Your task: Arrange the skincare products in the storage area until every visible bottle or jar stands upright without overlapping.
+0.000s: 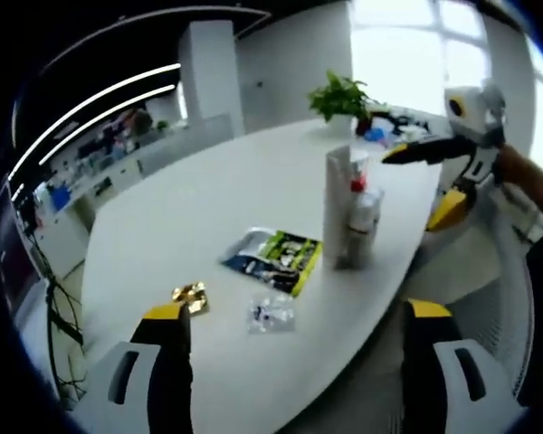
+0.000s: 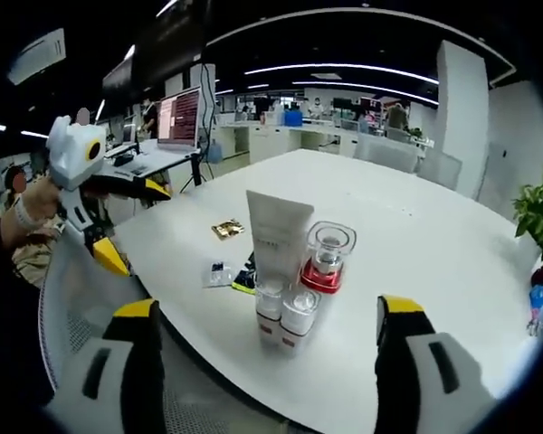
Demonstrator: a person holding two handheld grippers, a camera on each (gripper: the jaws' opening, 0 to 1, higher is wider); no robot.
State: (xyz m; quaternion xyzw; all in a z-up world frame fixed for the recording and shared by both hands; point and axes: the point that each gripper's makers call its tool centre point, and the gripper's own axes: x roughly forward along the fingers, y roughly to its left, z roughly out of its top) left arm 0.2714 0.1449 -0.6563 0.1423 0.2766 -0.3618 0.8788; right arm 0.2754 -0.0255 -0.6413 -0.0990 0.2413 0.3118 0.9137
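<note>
Skincare products (image 2: 294,280) stand upright, clustered on white table (image 2: 416,235); both hand-held grippers spread.

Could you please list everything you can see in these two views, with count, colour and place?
Table: one, white, large and oval.
Tube: one, white, upright near the table edge.
Clear jar on a red base: one, beside the tube.
Small bottles: two, clear with white caps, in front of the tube.
Sachet: one, dark with yellow-green, flat on the table.
Gold packet: one, flat.
Clear packet: one, flat, beside the sachet.
Plant: one, green, far end.
Left gripper: black and yellow jaws, open.
Right gripper: same colours, open.
</note>
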